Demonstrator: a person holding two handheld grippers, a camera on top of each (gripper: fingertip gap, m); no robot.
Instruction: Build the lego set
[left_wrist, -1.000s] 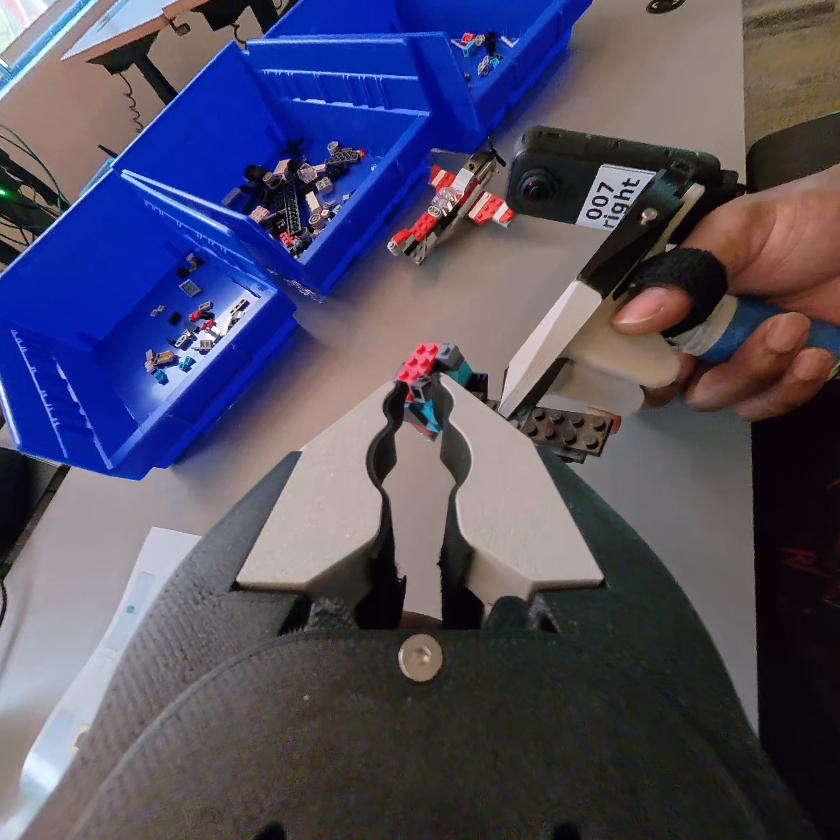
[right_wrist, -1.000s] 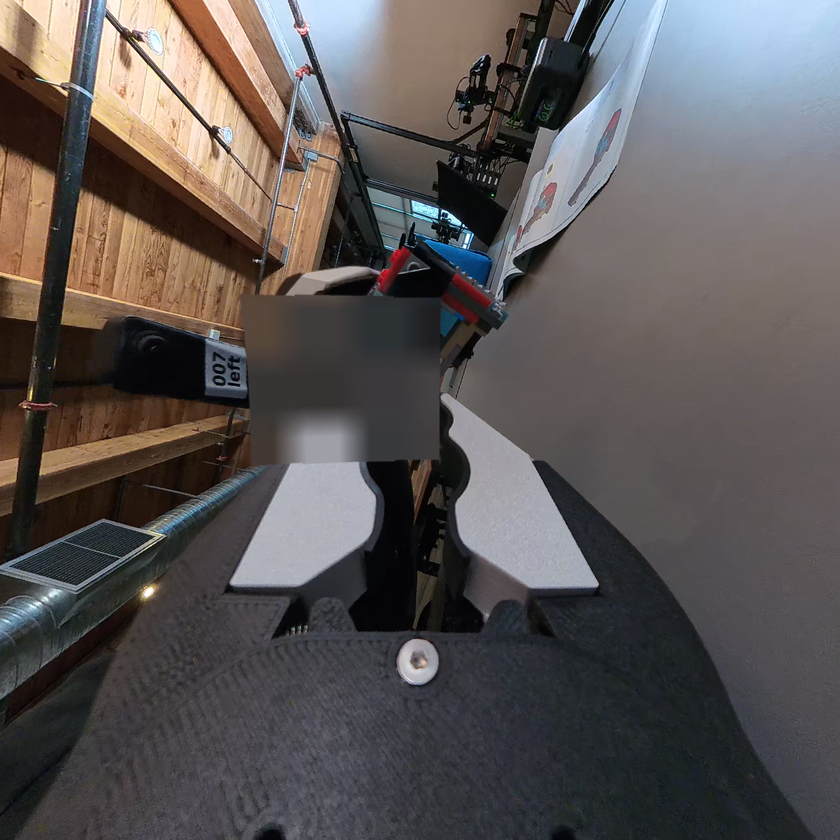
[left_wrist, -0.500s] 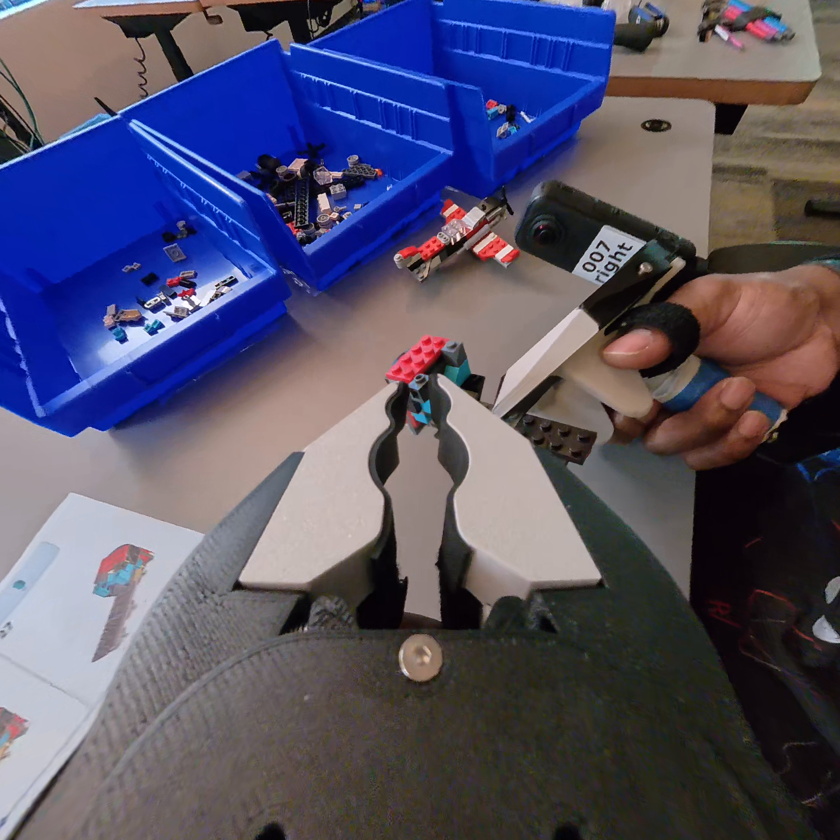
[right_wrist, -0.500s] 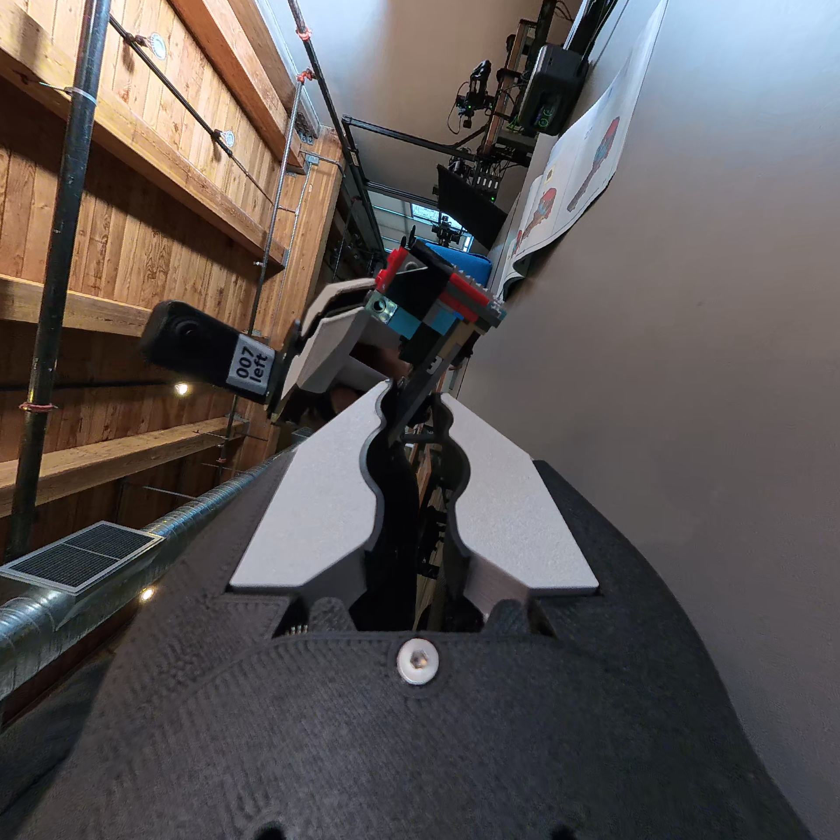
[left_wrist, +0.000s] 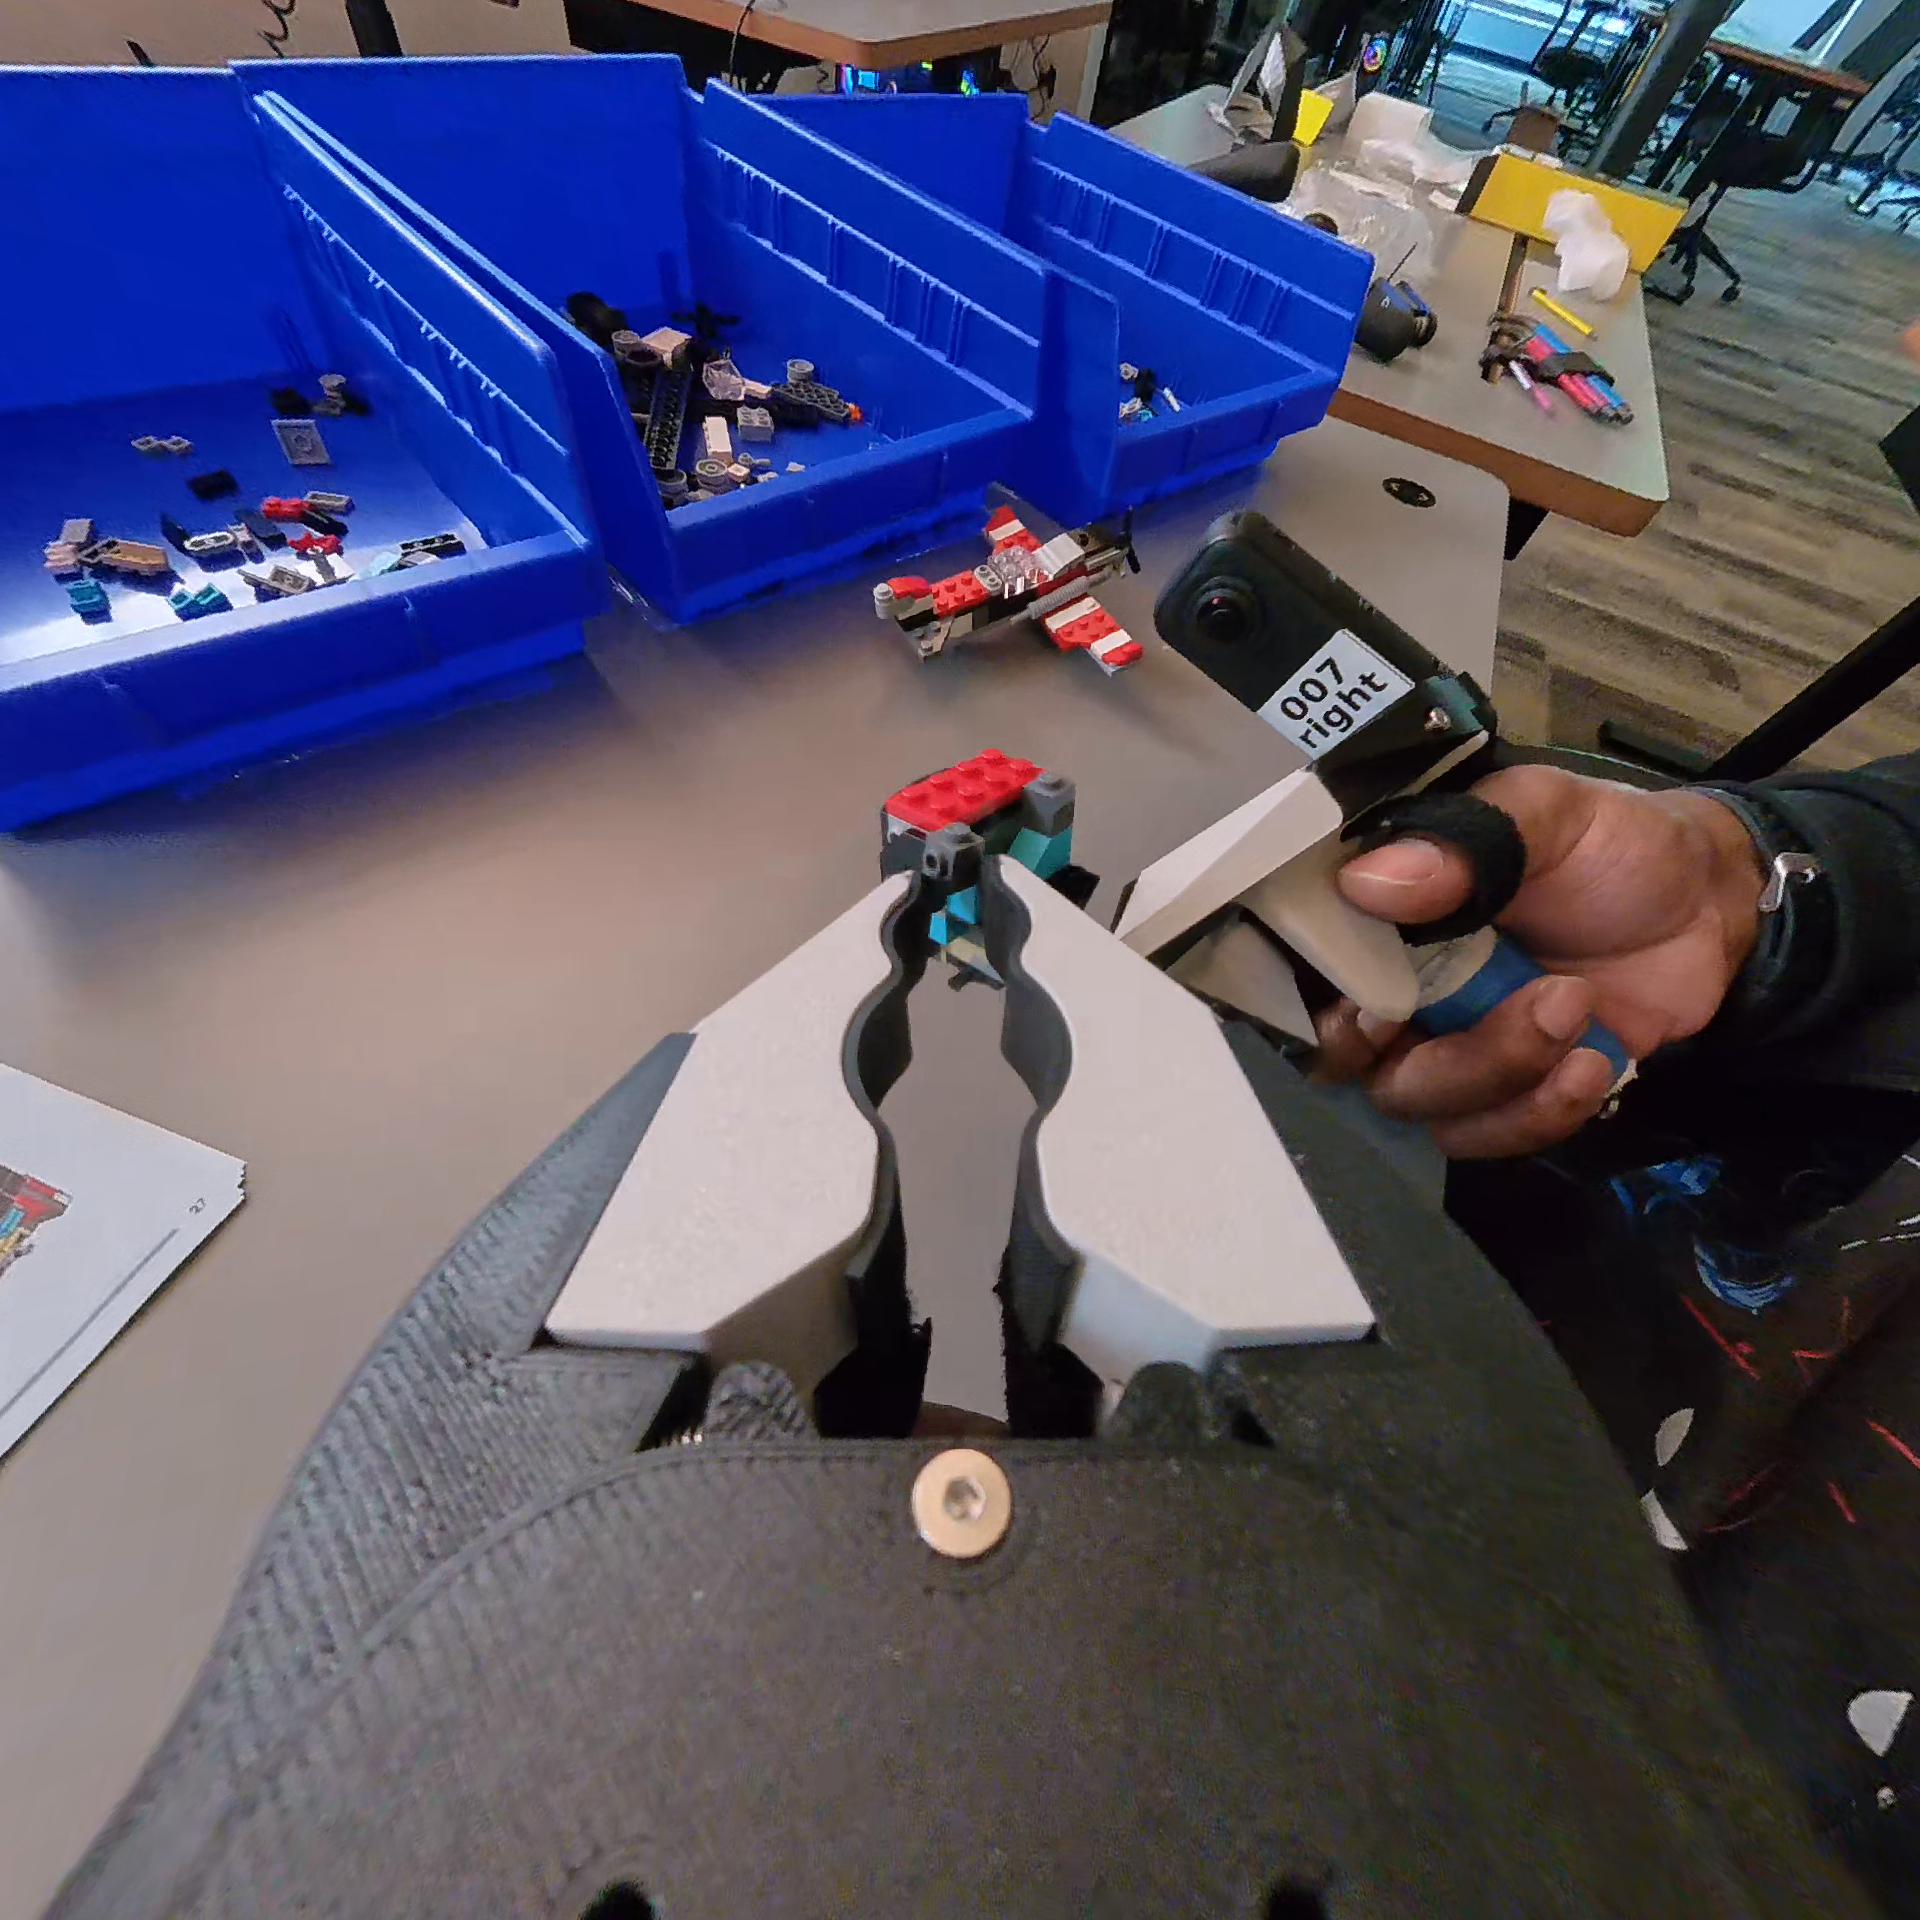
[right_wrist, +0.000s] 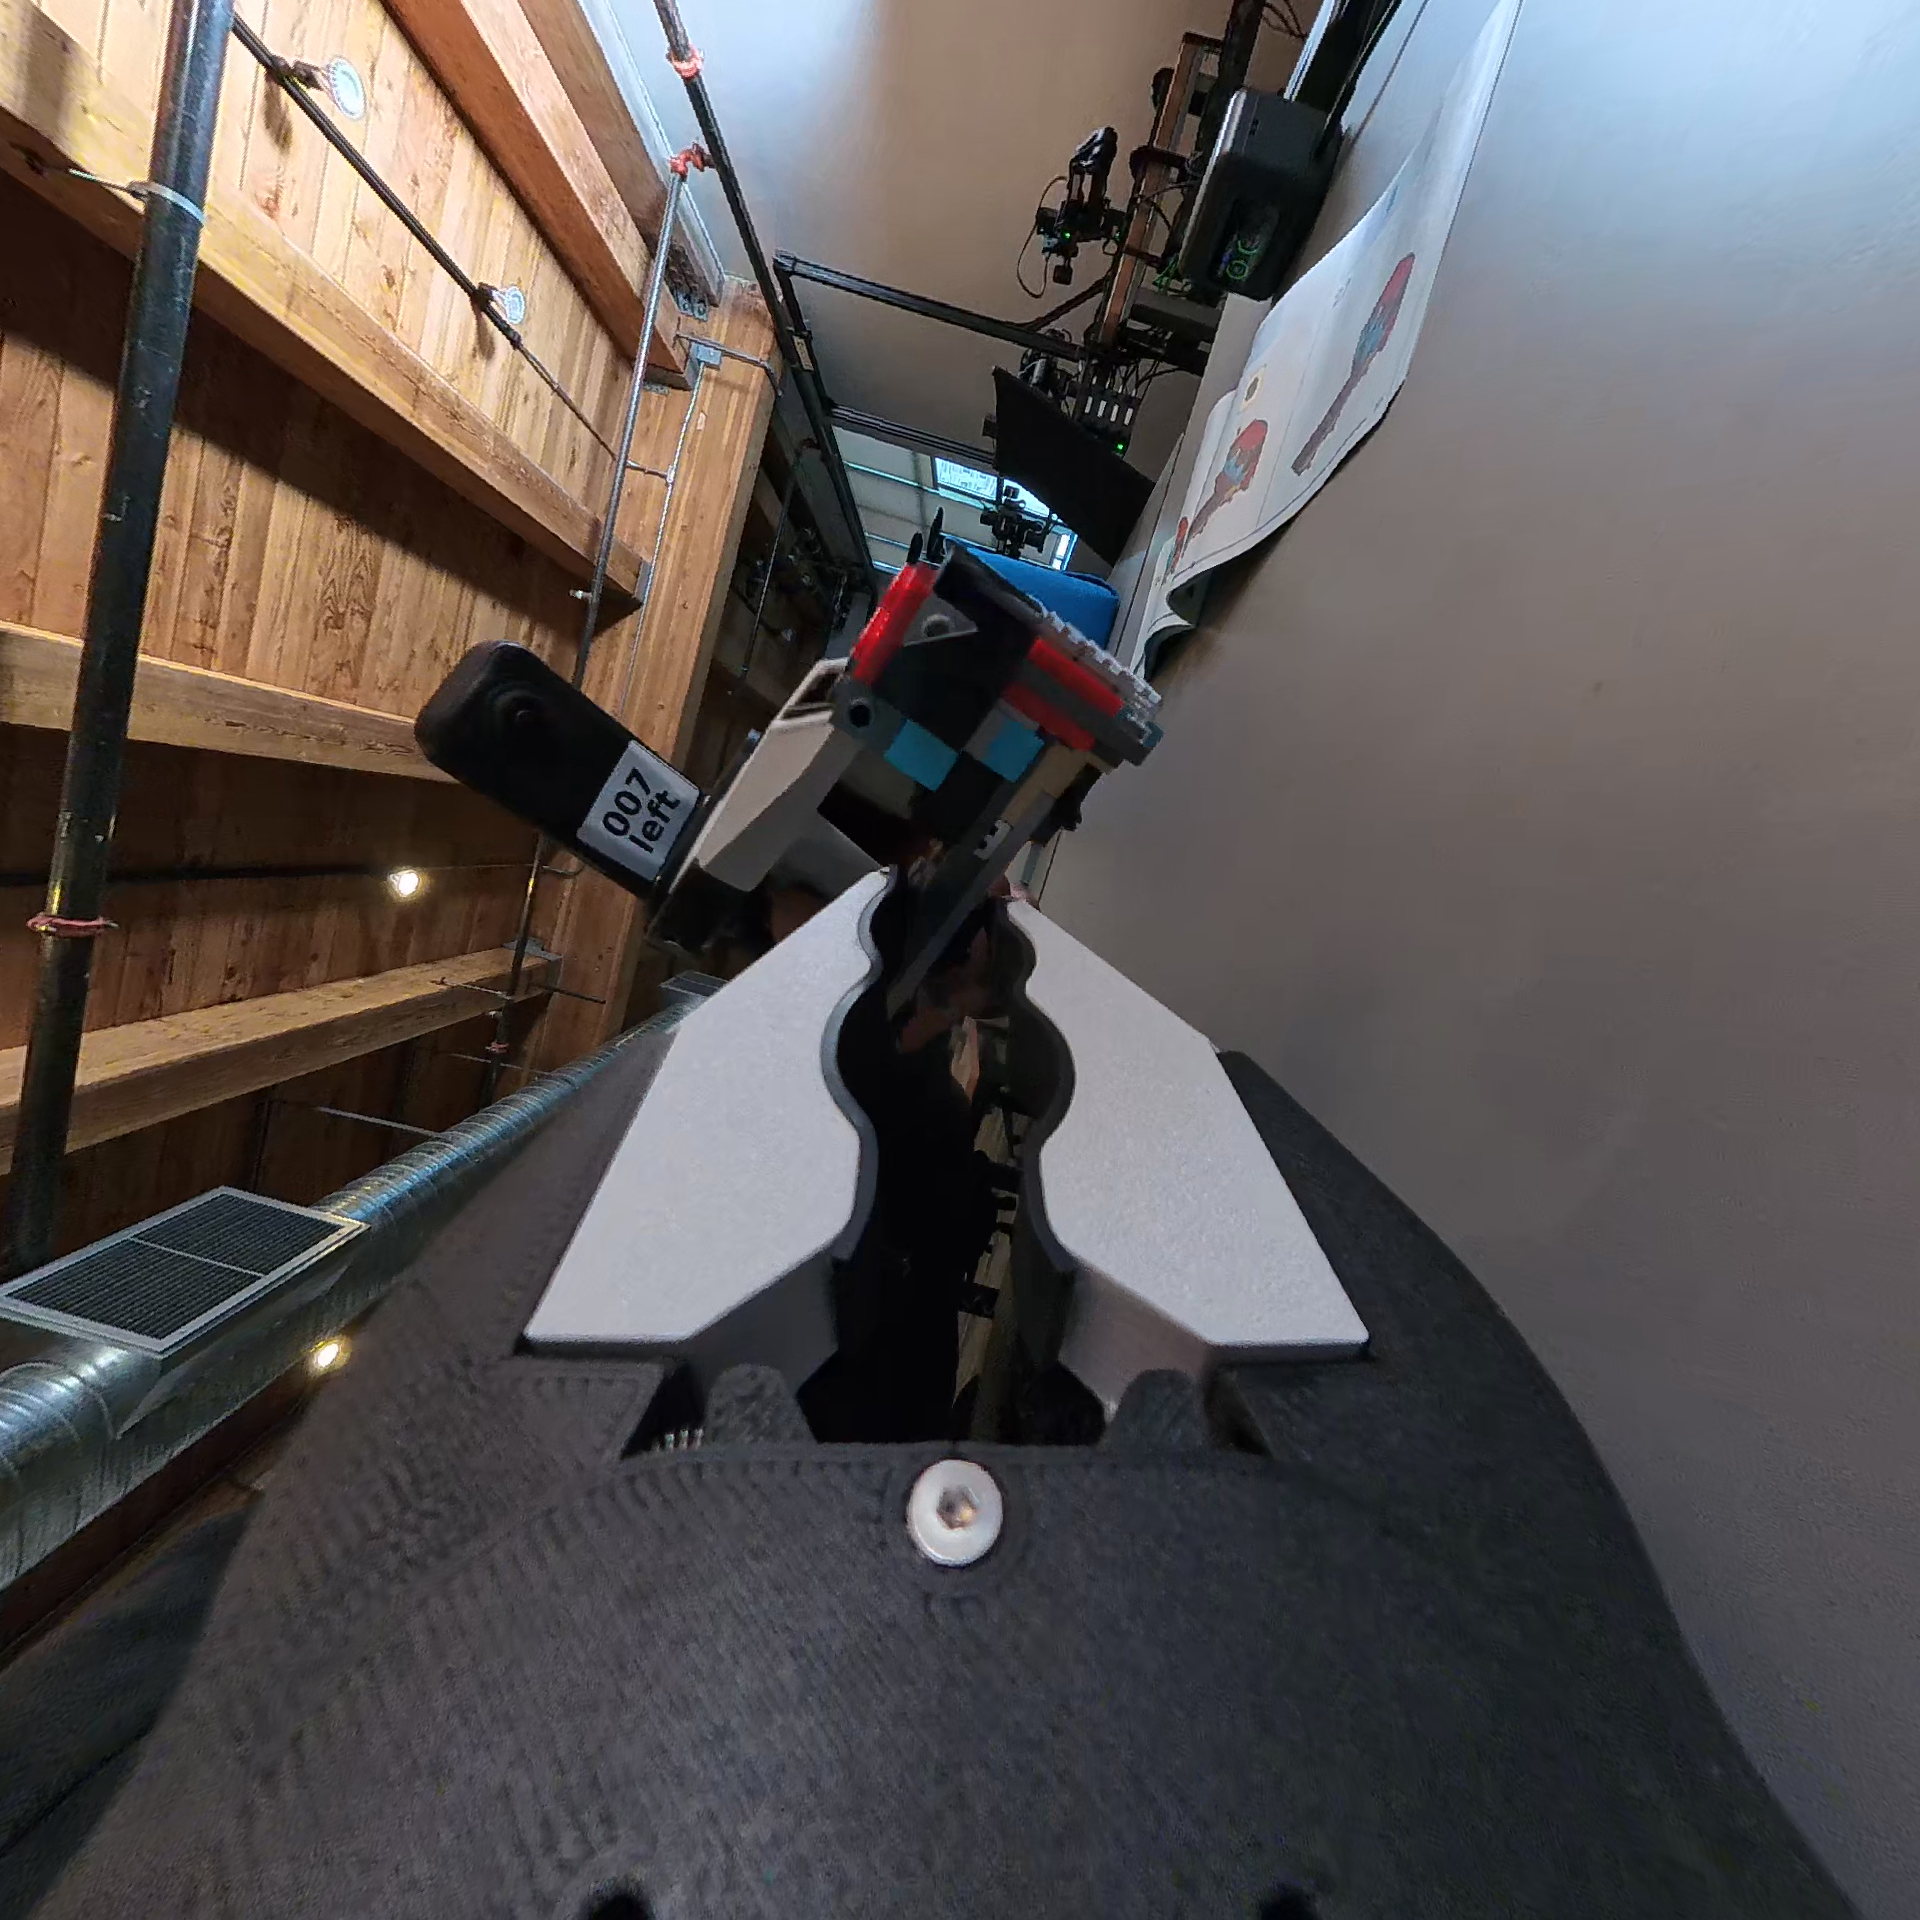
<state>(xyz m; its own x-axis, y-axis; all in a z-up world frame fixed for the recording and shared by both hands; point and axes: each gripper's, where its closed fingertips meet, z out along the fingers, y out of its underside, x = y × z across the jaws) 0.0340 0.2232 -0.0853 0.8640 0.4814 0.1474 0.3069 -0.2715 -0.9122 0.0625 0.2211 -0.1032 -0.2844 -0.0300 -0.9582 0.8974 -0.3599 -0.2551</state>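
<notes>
Lego build (left_wrist: 975, 831), studded red plate on top, teal, grey, black blocks below, is held above grey table (left_wrist: 436, 935), pinched at tips of left gripper (left_wrist: 958, 891), jaws nearly closed on it. Right gripper (right_wrist: 948, 914) is tilted sideways, jaws narrowed on dark studded plate (right_wrist: 951, 904) at build's underside. Right hand (left_wrist: 1621, 935) is wrapped round blue handle, finger in black strap. Since earlier frame, left view is raised; glossy blue bins (left_wrist: 727, 343) are seen from lower angle; red-white plane model (left_wrist: 1023, 603) is unmoved beside bins.

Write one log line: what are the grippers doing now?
left hand-held gripper: shut on lego build | right hand-held gripper: shut on same build | plane: on table
</notes>
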